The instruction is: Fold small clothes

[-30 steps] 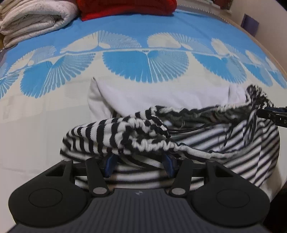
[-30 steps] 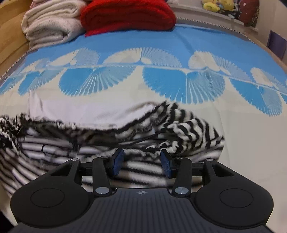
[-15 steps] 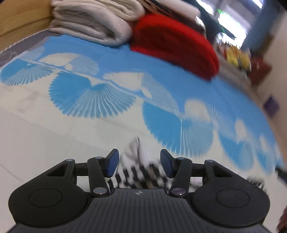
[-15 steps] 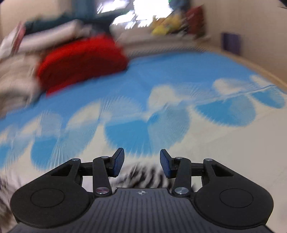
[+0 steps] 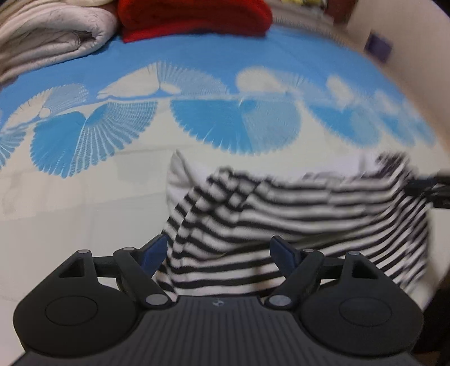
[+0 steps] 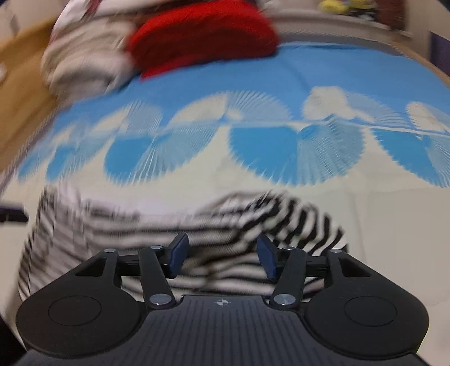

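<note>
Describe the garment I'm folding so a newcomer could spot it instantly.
On the blue-and-cream fan-patterned bedspread, look at the cream near end. The black-and-white striped knit garment lies bunched there, the only striped thing, unlike the plain red folded blanket beyond.

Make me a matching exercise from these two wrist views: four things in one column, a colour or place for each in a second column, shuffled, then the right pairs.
Things:
1. striped garment
2. folded blanket
3. rolled quilt
4. bedspread

Descriptions:
A. off-white, far left corner
B. blue fan pattern on cream
C. black and white, just ahead of both open grippers
D. red, at the far end of the bed

Pairs: 1-C, 2-D, 3-A, 4-B
</note>
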A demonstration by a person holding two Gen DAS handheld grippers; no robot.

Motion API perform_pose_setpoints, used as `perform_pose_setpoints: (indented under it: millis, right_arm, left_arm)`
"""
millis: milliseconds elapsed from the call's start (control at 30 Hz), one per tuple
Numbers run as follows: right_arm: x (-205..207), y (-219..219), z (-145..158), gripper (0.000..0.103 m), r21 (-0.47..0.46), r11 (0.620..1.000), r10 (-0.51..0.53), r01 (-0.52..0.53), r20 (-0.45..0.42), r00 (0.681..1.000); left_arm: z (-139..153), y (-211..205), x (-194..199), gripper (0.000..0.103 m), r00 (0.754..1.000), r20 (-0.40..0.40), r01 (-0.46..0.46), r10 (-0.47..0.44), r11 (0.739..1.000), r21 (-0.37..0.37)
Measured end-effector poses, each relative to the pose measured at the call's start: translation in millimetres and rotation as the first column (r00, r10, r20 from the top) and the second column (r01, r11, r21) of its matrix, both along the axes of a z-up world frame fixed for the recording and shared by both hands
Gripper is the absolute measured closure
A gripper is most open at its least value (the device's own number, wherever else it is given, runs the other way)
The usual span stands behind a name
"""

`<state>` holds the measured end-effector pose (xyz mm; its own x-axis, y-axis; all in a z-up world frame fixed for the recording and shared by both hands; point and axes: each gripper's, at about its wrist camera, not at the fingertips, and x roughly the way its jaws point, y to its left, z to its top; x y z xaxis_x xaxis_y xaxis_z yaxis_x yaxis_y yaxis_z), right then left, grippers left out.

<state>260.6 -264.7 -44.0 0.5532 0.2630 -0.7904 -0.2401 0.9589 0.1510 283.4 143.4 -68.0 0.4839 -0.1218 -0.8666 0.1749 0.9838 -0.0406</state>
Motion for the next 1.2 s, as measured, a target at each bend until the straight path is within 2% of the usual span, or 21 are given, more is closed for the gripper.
perform_pose_setpoints:
  millis: [67,133,233,267,300,333,367,400,433,500,567,633,733,767,800,833,900,967,1067,1133,1200]
  right_arm:
    - [-5.4,19.8,-8.8,0.045,-0.141,0.988,0.074,-0.071,0.015,0.997]
    - [-8.9,39.3,-18.7,0.045,-0.303,0.945,0.144,-0.123,0.046,0.989]
    - [-2.3,51.2,-28.5,0.045,-0.390,0.913,0.163,-0.122,0.073,0.984]
    - [1.1,53.5,-30.6,0.046,-0.405,0.907,0.161,-0.112,0.087,0.983]
    - [4.9,55.0,-32.3,0.049,-0.417,0.903,0.159,-0.103,0.102,0.982]
    - [9.4,56.2,-34.1,0.058,-0.426,0.900,0.157,-0.095,0.112,0.981]
    - [13.4,56.8,-34.6,0.068,-0.433,0.898,0.151,-0.082,0.127,0.980]
    - [19.2,57.7,-34.5,0.092,-0.433,0.899,0.137,-0.063,0.142,0.980]
    - [24.9,56.1,-32.2,0.102,-0.417,0.908,0.113,-0.037,0.158,0.981]
    - [35.0,50.0,-21.4,0.102,-0.357,0.932,0.022,0.064,0.232,0.972]
    - [41.0,41.9,-5.1,0.102,-0.282,0.940,-0.089,0.190,0.335,0.938]
    - [47.3,36.7,0.8,0.102,-0.222,0.944,-0.151,0.243,0.364,0.919]
    - [60.5,44.4,-19.7,0.102,-0.302,0.928,-0.125,0.219,0.301,0.945]
    - [64.3,46.5,-28.2,0.102,-0.334,0.920,-0.113,0.204,0.272,0.956]
    - [68.4,48.0,-38.1,0.101,-0.365,0.913,-0.101,0.183,0.231,0.968]
    - [72.2,47.6,-46.8,0.101,-0.385,0.908,-0.097,0.167,0.196,0.976]
    - [75.9,45.5,-58.6,0.097,-0.392,0.910,-0.083,0.132,0.138,0.987]
    - [76.6,48.3,-63.0,0.095,-0.401,0.909,-0.066,0.109,0.121,0.991]
    - [69.4,48.0,-50.1,0.079,-0.362,0.926,-0.059,0.108,0.143,0.988]
    - [59.1,43.7,-30.5,0.055,-0.300,0.946,-0.064,0.123,0.199,0.978]
    - [48.6,38.3,-14.6,0.042,-0.272,0.948,-0.086,0.163,0.272,0.958]
  left_arm:
    - [-11.2,-12.6,5.6,0.019,1.000,-0.010,0.008,-0.008,0.998,0.068]
    - [-15.2,-21.8,11.7,0.019,1.000,0.017,0.011,-0.013,0.995,0.099]
    - [-18.6,-30.9,26.3,0.022,0.998,0.063,0.006,-0.013,0.994,0.112]
    - [-19.1,-32.1,31.0,0.035,0.997,0.078,0.000,-0.009,0.994,0.110]
    - [-19.9,-32.2,36.3,0.066,0.996,0.091,-0.009,0.000,0.995,0.099]
    - [-19.2,-30.8,42.9,0.082,0.994,0.103,-0.036,0.028,0.996,0.081]
    - [-17.6,-27.4,49.5,0.093,0.991,0.119,-0.071,0.064,0.996,0.058]
    - [-14.5,-20.4,53.3,0.095,0.983,0.143,-0.122,0.118,0.992,0.018]
    - [-9.6,-14.2,57.1,0.096,0.972,0.161,-0.172,0.174,0.985,-0.022]
    - [-4.6,-2.3,60.9,0.096,0.947,0.187,-0.248,0.260,0.965,-0.084]
    - [-3.6,2.8,66.2,0.096,0.932,0.194,-0.289,0.306,0.951,-0.112]
    - [-12.1,1.8,73.9,0.093,0.938,0.150,-0.302,0.312,0.949,-0.087]
    - [-34.1,-0.1,84.5,0.073,0.949,0.024,-0.313,0.314,0.949,-0.028]
    - [-38.2,-0.3,86.7,0.061,0.950,0.000,-0.311,0.311,0.950,-0.023]
    - [-40.6,-0.8,88.4,0.051,0.952,-0.012,-0.307,0.307,0.952,-0.010]
    - [-40.6,-2.1,89.4,0.047,0.952,-0.011,-0.304,0.305,0.952,0.014]
    - [-36.3,-2.1,92.4,0.031,0.954,-0.008,-0.299,0.299,0.953,0.046]
    - [-28.2,-0.4,93.7,0.025,0.954,0.004,-0.300,0.300,0.952,0.055]
    - [-11.6,7.3,86.9,0.018,0.943,0.072,-0.326,0.326,0.945,-0.009]
    - [-6.6,12.4,87.9,0.018,0.936,0.077,-0.340,0.344,0.939,-0.060]
    - [-8.3,16.3,91.5,0.019,0.929,0.059,-0.362,0.366,0.929,-0.079]
